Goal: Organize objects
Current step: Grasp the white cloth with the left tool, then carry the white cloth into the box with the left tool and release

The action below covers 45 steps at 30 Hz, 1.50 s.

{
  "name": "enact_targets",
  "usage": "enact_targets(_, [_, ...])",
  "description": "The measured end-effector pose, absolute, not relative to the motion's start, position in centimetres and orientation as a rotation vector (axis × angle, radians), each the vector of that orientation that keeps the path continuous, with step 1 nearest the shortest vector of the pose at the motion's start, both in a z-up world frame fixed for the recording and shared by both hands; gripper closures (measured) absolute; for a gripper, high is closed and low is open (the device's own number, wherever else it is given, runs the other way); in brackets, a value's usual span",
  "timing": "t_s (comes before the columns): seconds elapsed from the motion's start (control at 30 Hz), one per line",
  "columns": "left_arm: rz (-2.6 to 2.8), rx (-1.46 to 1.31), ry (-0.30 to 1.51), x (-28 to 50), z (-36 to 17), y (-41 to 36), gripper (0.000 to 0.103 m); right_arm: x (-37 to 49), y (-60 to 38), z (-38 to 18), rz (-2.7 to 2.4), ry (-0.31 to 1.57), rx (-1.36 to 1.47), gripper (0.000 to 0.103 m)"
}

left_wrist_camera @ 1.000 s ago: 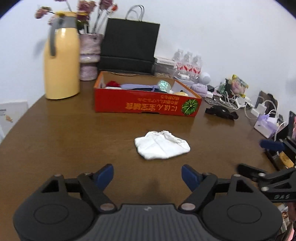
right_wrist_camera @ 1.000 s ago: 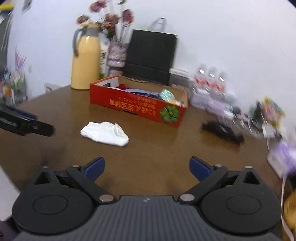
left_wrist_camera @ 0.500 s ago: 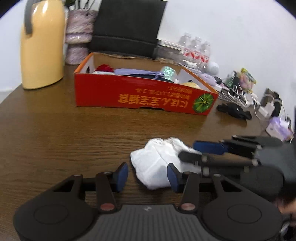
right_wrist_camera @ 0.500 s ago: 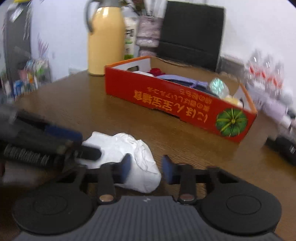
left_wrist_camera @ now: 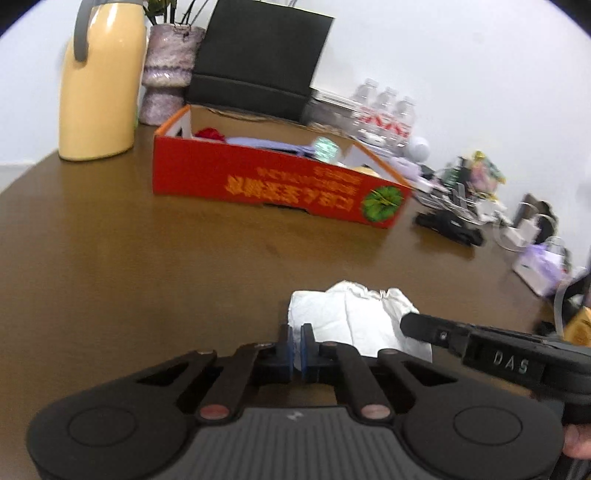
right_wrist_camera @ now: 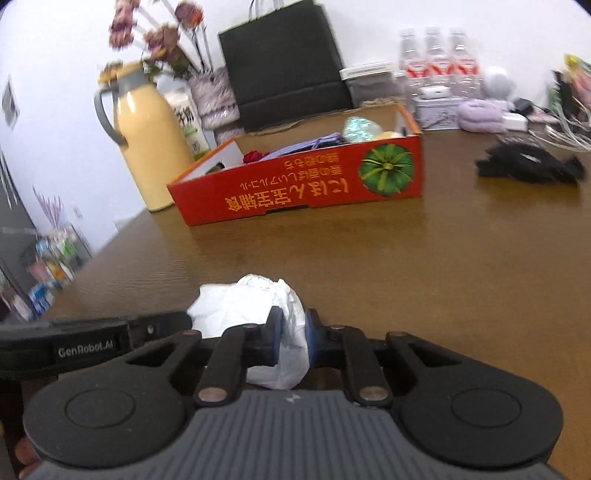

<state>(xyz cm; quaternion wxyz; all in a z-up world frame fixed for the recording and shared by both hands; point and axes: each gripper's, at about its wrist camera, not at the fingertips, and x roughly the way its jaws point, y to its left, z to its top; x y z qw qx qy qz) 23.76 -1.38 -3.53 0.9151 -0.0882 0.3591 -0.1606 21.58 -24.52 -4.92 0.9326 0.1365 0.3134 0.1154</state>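
White cloth (right_wrist_camera: 251,310), one crumpled piece, lies on the brown counter (left_wrist_camera: 147,266) nearest both tongs. The right tongs (right_wrist_camera: 291,338) are clamped on a fold of it, the fabric bunched between the blue pads (right_wrist_camera: 275,332); their jaws have just been closing. The left tongs (left_wrist_camera: 296,345) have also just been closing and now stand together at the cloth's near left corner; whether any fabric is caught between their pads cannot be told.

Beyond the cloth, ahead of both tongs, stands one red cardboard box (left_wrist_camera: 280,184) with a green pumpkin print, holding a red item, purple fabric and a shiny ball. Behind the box are one yellow jug (left_wrist_camera: 99,85) with a grey handle, one mottled vase (left_wrist_camera: 166,74), one black paper bag (left_wrist_camera: 258,62) and three water bottles (left_wrist_camera: 386,110).

Only the right view shows the dried flowers (right_wrist_camera: 155,33) above the vase, a carton (right_wrist_camera: 186,118) beside the jug and a shelf of small things off the counter's left edge. Only the left view shows white chargers (left_wrist_camera: 521,232) far right.
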Motion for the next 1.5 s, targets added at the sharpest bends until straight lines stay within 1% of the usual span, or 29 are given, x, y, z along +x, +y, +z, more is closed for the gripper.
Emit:
enact_targets(0.07, [-0.358, -0.165, 0.732, 21.3, -2.8, -1.3, 0.103, 18.8, -25.2, -4.3, 0.227, 0.617, 0.306, 0.089])
enact_targets(0.17, [-0.407, -0.137, 0.673, 18.0, -1.2, -1.5, 0.103, 16.0, -26.1, -3.7, 0.192, 0.591, 0.336, 0.089])
enact_targets(0.37, [-0.462, -0.103, 0.629, 15.6, 0.5, -2.9, 0.103, 13.3, -26.4, -2.9, 0.2, 0.556, 0.39, 0.089])
enact_targets(0.4, [-0.46, -0.094, 0.632, 15.5, 0.3, -3.2, 0.099, 13.1, -26.4, -2.7, 0.201, 0.547, 0.388, 0.089])
enact_targets(0.47, [-0.431, -0.084, 0.654, 15.8, -0.3, -3.5, 0.077, 13.1, -26.6, -2.5, 0.198, 0.546, 0.385, 0.089])
enact_targets(0.5, [-0.418, -0.077, 0.676, 16.0, -0.7, -3.6, 0.06, 13.1, -26.7, -2.5, 0.198, 0.547, 0.39, 0.089])
enact_targets(0.53, [-0.414, -0.073, 0.685, 16.1, -1.2, -3.7, 0.059, 13.2, -26.8, -2.7, 0.197, 0.549, 0.402, 0.089])
enact_targets(0.63, [-0.437, -0.096, 0.727, 17.0, -2.6, -4.1, 0.059, 13.2, -26.9, -3.5, 0.207, 0.567, 0.443, 0.089])
enact_targets(0.7, [-0.457, -0.176, 0.766, 17.8, -3.5, -3.8, 0.061, 13.4, -26.9, -4.2, 0.211, 0.58, 0.46, 0.089])
enact_targets(0.73, [-0.451, -0.212, 0.796, 18.2, -3.8, -3.6, 0.076, 13.4, -26.8, -4.4, 0.202, 0.583, 0.463, 0.089])
enact_targets(0.77, [-0.432, -0.232, 0.81, 18.5, -4.1, -3.5, 0.089, 13.5, -26.8, -4.6, 0.186, 0.587, 0.458, 0.089])
enact_targets(0.8, [-0.409, -0.228, 0.81, 18.7, -4.3, -3.4, 0.099, 13.6, -26.9, -4.7, 0.168, 0.589, 0.449, 0.089])
enact_targets(0.9, [-0.41, -0.244, 0.778, 18.9, -4.1, -2.8, 0.1, 13.8, -27.5, -5.1, 0.181, 0.599, 0.479, 0.089])
enact_targets(1.1, [-0.395, -0.21, 0.755, 18.5, -3.1, -3.0, 0.102, 14.3, -26.7, -5.2, 0.173, 0.607, 0.451, 0.089])
enact_targets(1.2, [-0.412, -0.207, 0.747, 18.9, -1.9, -2.8, 0.102, 14.9, -26.6, -4.3, 0.178, 0.593, 0.433, 0.089])
enact_targets(1.37, [-0.444, -0.156, 0.649, 22.1, 2.2, -2.9, 0.102, 18.5, -26.1, 0.4, 0.201, 0.52, 0.35, 0.089])
enact_targets(1.5, [-0.462, -0.119, 0.602, 28.5, 6.0, -4.1, 0.102, 24.5, -26.3, 4.5, 0.193, 0.449, 0.252, 0.089])
